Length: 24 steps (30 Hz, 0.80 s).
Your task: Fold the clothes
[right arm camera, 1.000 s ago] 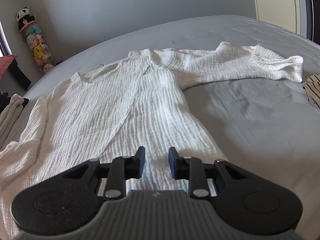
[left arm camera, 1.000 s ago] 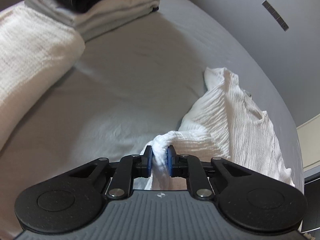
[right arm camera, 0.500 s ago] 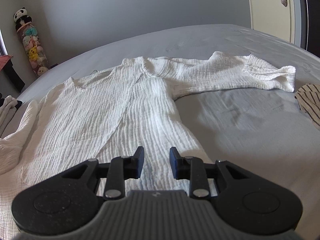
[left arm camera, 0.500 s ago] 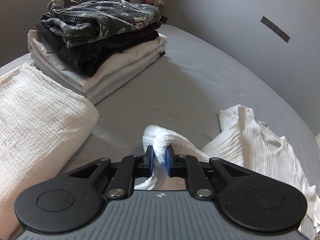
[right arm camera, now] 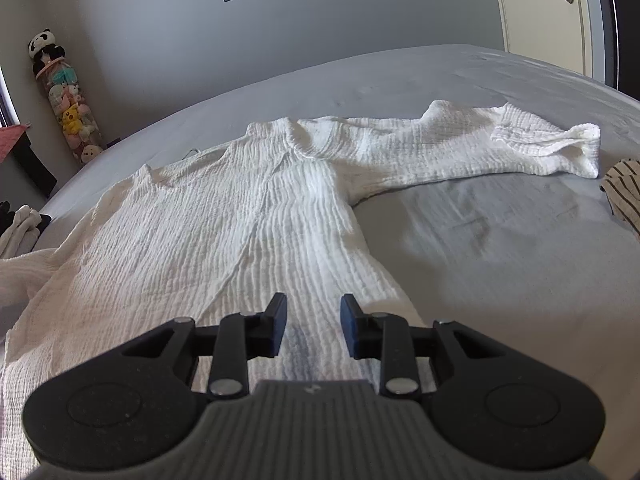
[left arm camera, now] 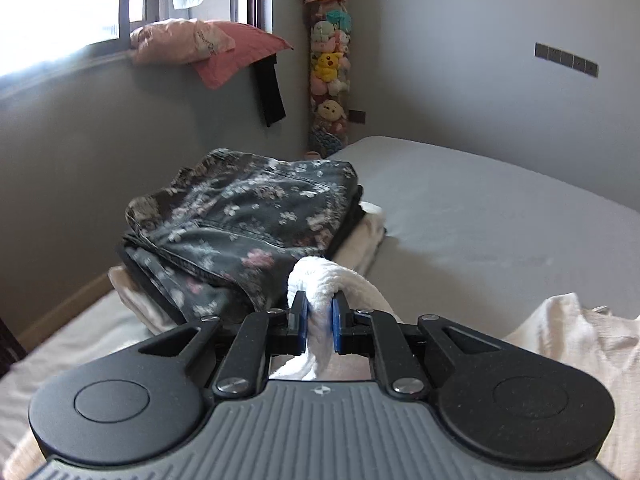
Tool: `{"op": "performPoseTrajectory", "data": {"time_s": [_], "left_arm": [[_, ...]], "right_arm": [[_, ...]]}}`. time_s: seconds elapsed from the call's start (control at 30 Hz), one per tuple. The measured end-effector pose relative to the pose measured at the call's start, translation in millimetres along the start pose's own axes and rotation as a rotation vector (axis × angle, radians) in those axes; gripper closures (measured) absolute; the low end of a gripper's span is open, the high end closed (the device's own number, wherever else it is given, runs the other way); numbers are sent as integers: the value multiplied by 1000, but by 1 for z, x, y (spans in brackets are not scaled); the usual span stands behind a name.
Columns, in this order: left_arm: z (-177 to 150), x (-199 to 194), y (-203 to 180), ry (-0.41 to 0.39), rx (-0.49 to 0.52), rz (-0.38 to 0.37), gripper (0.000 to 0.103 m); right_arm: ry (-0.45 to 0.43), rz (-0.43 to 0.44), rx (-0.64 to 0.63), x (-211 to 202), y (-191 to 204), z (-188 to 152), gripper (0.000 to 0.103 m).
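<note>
Pinching a bunched sleeve of the white shirt (right arm camera: 224, 232) in the left gripper (left arm camera: 320, 322), raised near the folded stack (left arm camera: 240, 224); right gripper (right arm camera: 313, 326) jaws spread, just opening, empty above the shirt on the bed (right arm camera: 500, 232).

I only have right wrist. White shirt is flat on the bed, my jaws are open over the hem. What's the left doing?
Observer: The left gripper is shut on the bunched left sleeve of the white shirt.
Operator: What's ahead of it?
Observer: A stack of folded clothes, floral denim on top.
Operator: Is the sleeve lying on the bed?
Observer: No, the gripped part is held off the bed.
</note>
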<state>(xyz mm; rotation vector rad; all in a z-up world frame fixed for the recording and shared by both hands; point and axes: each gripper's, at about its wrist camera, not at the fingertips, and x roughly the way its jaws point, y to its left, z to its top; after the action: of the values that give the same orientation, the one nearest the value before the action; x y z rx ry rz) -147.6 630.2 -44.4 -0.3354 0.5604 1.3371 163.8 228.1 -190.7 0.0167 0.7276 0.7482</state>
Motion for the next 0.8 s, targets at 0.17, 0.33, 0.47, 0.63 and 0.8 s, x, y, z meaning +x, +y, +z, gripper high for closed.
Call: {"op": "performPoseTrajectory", "data": {"time_s": [0.17,0.33,0.47,0.63,0.8], "left_arm": [[-9,29,-2,3,148,122,89],[-19,51,-9,23,222,135,83],[-26,43,-18,4,264,91,68],[-28,23,-35,-80,302,-10,54],[-26,42,-78,-19,358,-154,47]], "right_arm": [[6,-1,36,1,-5,2,68],[7,2,55,0,-8,4,65],[-8,-11,67,2,-12,10,60],[-33,-40,143,13,-26,26,58],[-40,-74,180,32,-38,41,55]]}}
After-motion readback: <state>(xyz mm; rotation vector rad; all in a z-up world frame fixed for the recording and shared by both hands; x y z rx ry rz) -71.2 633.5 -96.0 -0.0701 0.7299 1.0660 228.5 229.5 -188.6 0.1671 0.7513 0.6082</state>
